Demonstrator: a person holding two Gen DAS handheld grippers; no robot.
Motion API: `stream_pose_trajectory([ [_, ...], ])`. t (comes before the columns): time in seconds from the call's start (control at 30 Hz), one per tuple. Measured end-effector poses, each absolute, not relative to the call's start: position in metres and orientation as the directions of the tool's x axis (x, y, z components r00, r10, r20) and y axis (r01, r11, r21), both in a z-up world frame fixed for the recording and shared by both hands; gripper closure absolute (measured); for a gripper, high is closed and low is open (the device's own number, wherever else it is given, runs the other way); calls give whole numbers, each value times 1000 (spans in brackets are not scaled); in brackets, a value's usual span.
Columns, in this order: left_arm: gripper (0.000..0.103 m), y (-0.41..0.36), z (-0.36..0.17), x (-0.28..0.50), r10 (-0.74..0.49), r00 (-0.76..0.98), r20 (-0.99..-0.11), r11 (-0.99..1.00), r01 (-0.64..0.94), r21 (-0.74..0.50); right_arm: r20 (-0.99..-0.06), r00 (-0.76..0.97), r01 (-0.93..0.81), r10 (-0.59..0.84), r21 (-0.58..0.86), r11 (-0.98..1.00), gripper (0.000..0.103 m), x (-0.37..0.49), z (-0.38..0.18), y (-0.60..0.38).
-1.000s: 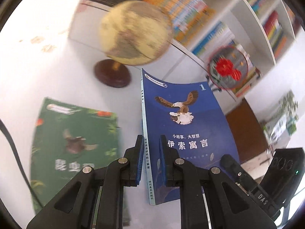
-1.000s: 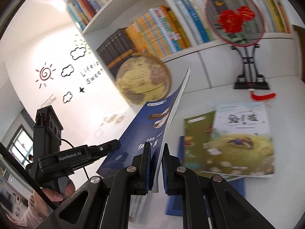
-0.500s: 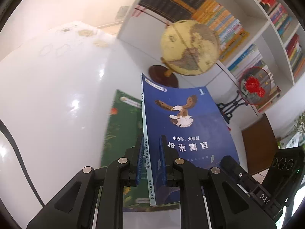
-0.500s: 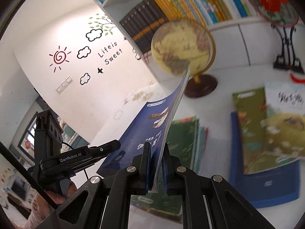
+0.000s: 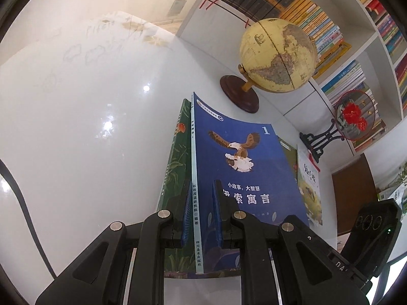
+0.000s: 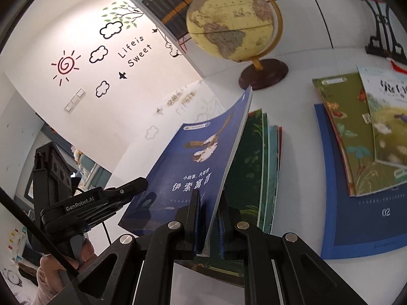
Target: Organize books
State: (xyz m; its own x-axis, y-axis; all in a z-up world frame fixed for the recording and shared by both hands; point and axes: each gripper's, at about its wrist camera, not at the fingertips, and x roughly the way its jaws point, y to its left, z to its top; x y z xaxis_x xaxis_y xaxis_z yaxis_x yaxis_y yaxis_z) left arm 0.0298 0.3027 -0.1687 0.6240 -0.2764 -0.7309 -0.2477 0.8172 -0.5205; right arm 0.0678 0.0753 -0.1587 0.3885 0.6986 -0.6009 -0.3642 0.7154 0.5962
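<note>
- The left gripper [image 5: 201, 200] is clamped on the spine edge of a blue book [image 5: 244, 167] with an eagle on its cover; its jaws are nearly together, with only the book's thickness between them.
- The right gripper [image 6: 209, 212] is pinched on the opposite, open-page edge of the same blue book [image 6: 188, 167], its jaws also almost closed on the thin block of pages.
- The blue book is held between the two grippers, tilted, with its cover bowing slightly, just above a green book [image 5: 178, 167] that lies on the white table [image 5: 89, 127].
- In the right wrist view the green book [image 6: 251, 165] is the top of a small pile, with a few more edges showing beneath it on the right side.
- Well to the right of that pile lies a second pile: a large blue book marked 02 [image 6: 363, 216] at the bottom, an olive-green book [image 6: 340, 127] on it, and a pale picture book [image 6: 389, 127] on top.
- A yellow globe [image 5: 277, 56] on a dark round base stands on the table beyond the books, in front of a white bookshelf [image 5: 356, 58] filled with upright books.
- A round red-flowered fan [image 5: 354, 118] on a black stand sits by the shelf, to the right of the globe.
- A person's hand [image 6: 61, 267] grips the handle of the left gripper, seen at the lower left of the right wrist view.
</note>
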Motion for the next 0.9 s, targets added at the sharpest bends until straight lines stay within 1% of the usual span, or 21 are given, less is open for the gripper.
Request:
stream_pose_trajectory([
  [0.3, 91, 299, -180, 30, -231, 576, -784, 852, -269, -449, -627, 348, -327, 697, 616, 717, 92, 69, -176, 76],
  [0.33, 90, 299, -182, 31, -224, 565, -794, 858, -272, -436, -630, 340, -323, 698, 619, 716, 92, 69, -178, 77],
  [0.37, 84, 295, -185, 35, -211, 538, -816, 870, -278, -408, -632, 332, -319, 700, 623, 714, 91, 70, -181, 77],
  [0.4, 80, 293, -187, 38, -204, 513, -834, 880, -276, -386, -638, 328, -313, 697, 622, 718, 88, 71, -183, 77],
  [0.43, 72, 290, -186, 40, -191, 507, -841, 892, -267, -364, -644, 325, -304, 692, 622, 722, 86, 71, -185, 77],
  [0.47, 66, 288, -185, 42, -183, 495, -850, 902, -258, -345, -649, 317, -293, 691, 626, 722, 83, 72, -187, 77],
  [0.5, 62, 287, -185, 45, -188, 481, -856, 905, -254, -341, -655, 302, -273, 693, 637, 721, 76, 74, -189, 77],
  [0.53, 52, 285, -186, 49, -197, 459, -866, 905, -254, -341, -646, 288, -259, 707, 658, 707, 66, 75, -191, 76],
  [0.57, 41, 285, -186, 49, -198, 452, -870, 904, -258, -340, -625, 284, -249, 727, 685, 685, 57, 75, -191, 75],
  [0.6, 36, 285, -185, 50, -193, 456, -869, 904, -262, -338, -611, 281, -241, 740, 702, 671, 44, 75, -189, 74],
  [0.63, 30, 285, -183, 50, -185, 466, -865, 905, -264, -335, -607, 277, -233, 745, 710, 665, 35, 75, -188, 74],
  [0.67, 26, 284, -180, 50, -171, 478, -862, 906, -267, -328, -608, 274, -227, 745, 712, 664, 32, 75, -186, 74],
  [0.7, 25, 284, -177, 50, -164, 481, -861, 908, -269, -322, -609, 270, -224, 745, 713, 664, 29, 76, -185, 74],
  [0.77, 25, 282, -175, 53, -161, 477, -864, 911, -265, -316, -606, 270, -223, 748, 717, 661, 29, 76, -185, 71],
  [0.9, 25, 276, -174, 62, -146, 469, -871, 922, -254, -291, -647, 286, -180, 707, 689, 703, 29, 80, -190, 53],
])
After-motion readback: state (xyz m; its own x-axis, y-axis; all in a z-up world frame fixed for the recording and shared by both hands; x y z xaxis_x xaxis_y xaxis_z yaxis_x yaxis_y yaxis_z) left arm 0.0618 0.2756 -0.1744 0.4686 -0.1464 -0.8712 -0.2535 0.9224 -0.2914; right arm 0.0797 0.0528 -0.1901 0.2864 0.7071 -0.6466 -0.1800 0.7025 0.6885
